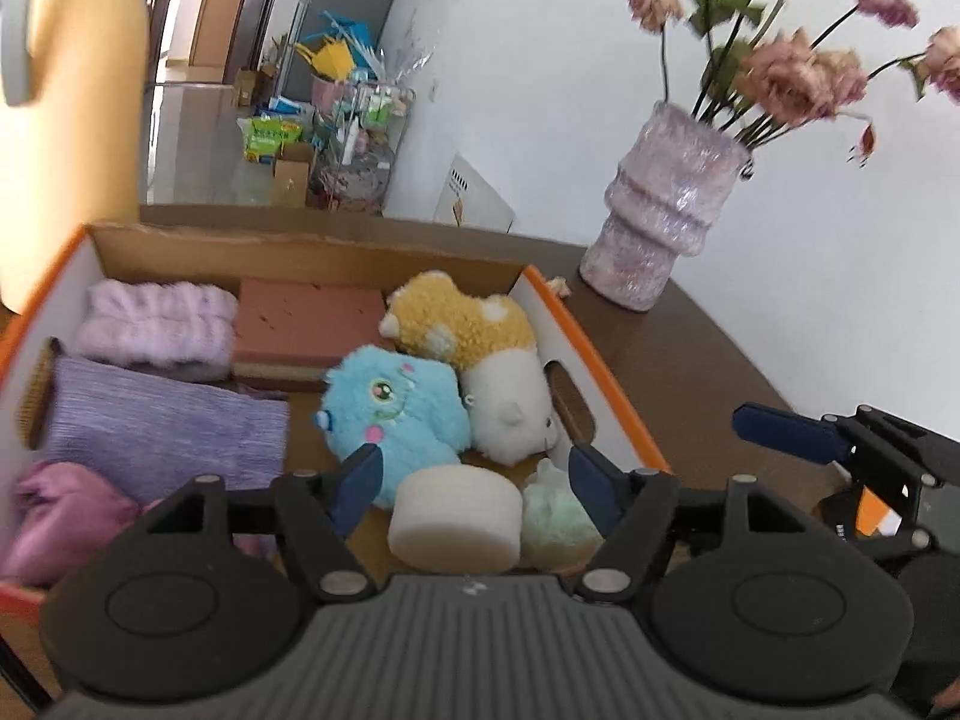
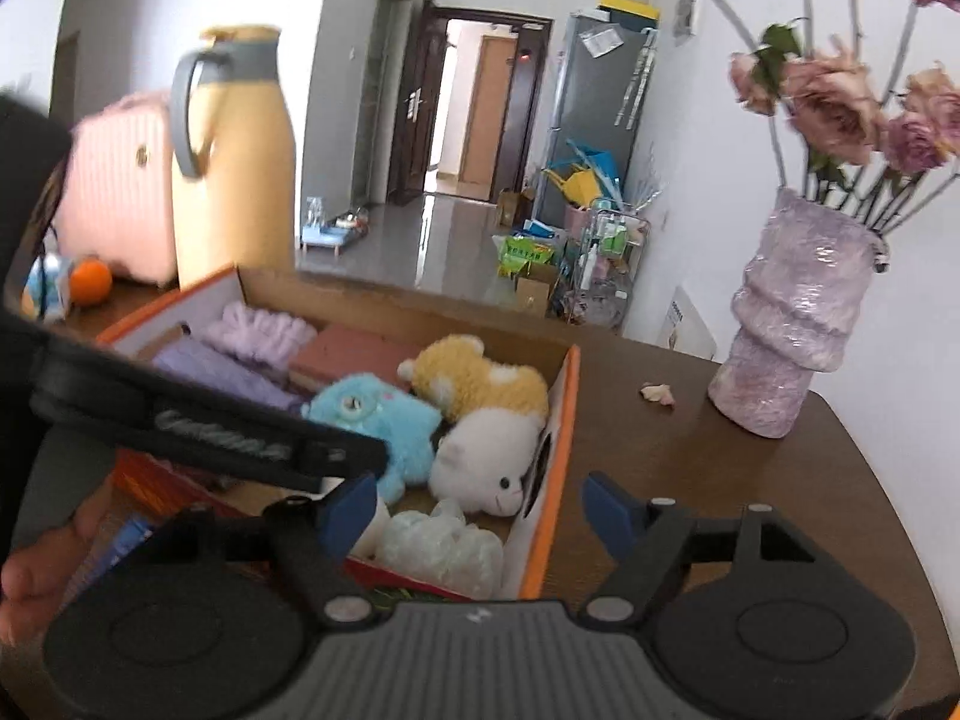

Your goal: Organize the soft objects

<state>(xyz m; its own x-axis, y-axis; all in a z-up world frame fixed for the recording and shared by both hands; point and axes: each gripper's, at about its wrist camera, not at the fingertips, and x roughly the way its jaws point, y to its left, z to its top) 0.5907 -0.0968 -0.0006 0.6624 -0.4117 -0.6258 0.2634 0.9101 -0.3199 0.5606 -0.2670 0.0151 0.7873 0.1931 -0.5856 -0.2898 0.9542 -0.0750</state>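
Both my claws, left point(image 1: 474, 480) and right point(image 2: 480, 510), hang apart and empty over the cardboard box point(image 1: 312, 246) with the blue plush point(image 1: 396, 408) and round sponge point(image 1: 456, 519) on the table point(image 2: 690, 480).

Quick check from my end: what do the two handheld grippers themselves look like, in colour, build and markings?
Both match. The left gripper and the right gripper each have two dark blue finger pads on black linkage arms with silver rivets. Behind sit two round black housings and a ribbed grey centre body bearing a small white mark. In the right wrist view, the left gripper's side shows a coiled metal spring. No cables or sleeves are visible.
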